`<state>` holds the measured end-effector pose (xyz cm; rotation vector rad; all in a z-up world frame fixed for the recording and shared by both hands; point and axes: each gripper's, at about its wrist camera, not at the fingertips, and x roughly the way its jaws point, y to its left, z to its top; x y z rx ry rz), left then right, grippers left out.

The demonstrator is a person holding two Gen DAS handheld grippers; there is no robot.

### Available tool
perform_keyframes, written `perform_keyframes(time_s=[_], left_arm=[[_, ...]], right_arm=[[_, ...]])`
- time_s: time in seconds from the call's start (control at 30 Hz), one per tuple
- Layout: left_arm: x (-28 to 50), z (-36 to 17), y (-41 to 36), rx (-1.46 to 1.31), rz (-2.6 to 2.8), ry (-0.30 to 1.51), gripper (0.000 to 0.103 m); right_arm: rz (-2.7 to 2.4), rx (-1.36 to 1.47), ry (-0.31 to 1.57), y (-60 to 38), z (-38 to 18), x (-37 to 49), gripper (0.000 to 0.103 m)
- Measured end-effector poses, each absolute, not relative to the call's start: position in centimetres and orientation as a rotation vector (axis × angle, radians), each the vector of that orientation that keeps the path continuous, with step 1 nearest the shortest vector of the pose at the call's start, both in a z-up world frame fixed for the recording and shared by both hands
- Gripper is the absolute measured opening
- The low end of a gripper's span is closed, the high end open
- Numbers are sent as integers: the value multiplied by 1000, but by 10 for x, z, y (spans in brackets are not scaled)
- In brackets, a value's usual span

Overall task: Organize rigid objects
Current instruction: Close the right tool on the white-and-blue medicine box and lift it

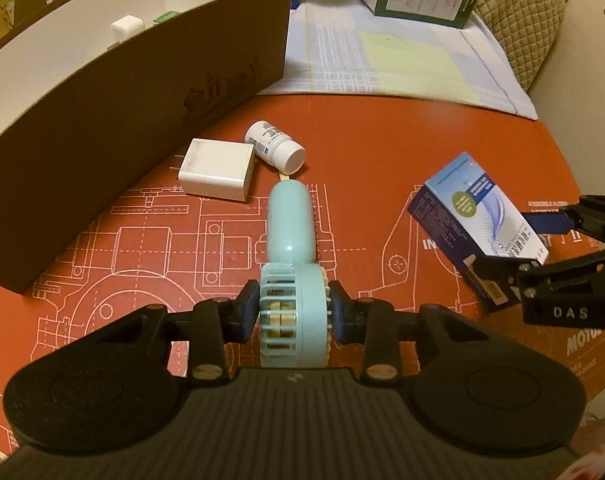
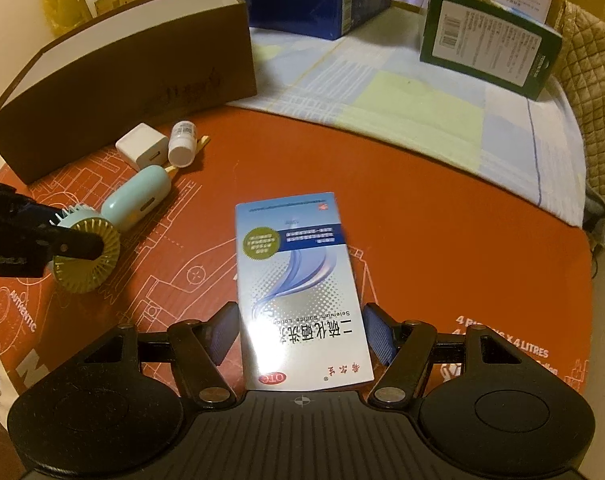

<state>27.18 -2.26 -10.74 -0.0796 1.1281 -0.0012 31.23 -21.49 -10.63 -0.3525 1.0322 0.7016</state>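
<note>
two grippers we see. left gripper clenched on head of mint hand fan, handle pointing toward white charger and pill bottle beside brown box. right gripper straddles blue medicine carton on red mat, pads apart from its sides, so released.

Plaid cloth, green carton, quilted cushion

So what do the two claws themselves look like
Both are matte black, with two round discs flanking a ribbed centre plate and brass-coloured screws at the finger pivots. The left claw has dark blue pads. The right claw has ribbed blue pads and white DAS lettering, seen from the left wrist.
</note>
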Motion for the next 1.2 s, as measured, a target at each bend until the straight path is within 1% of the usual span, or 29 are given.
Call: perform_keyframes(time_s=[0.6,0.7,0.87,1.2], left_arm=[[275,-117,-22,-63,19,1136,29],[271,-116,-20,-85,18,1141,29],[264,-107,-18,-119,7,1127,29],[246,-73,-14,-162,1,1046,29]], right_arm=[[676,-369,1048,-197,-121,322,64],[683,-371,1040,-197,-120,322,61],[715,-371,1024,-200,-115,317,61],[740,-335,999,-206,-95,313,61]])
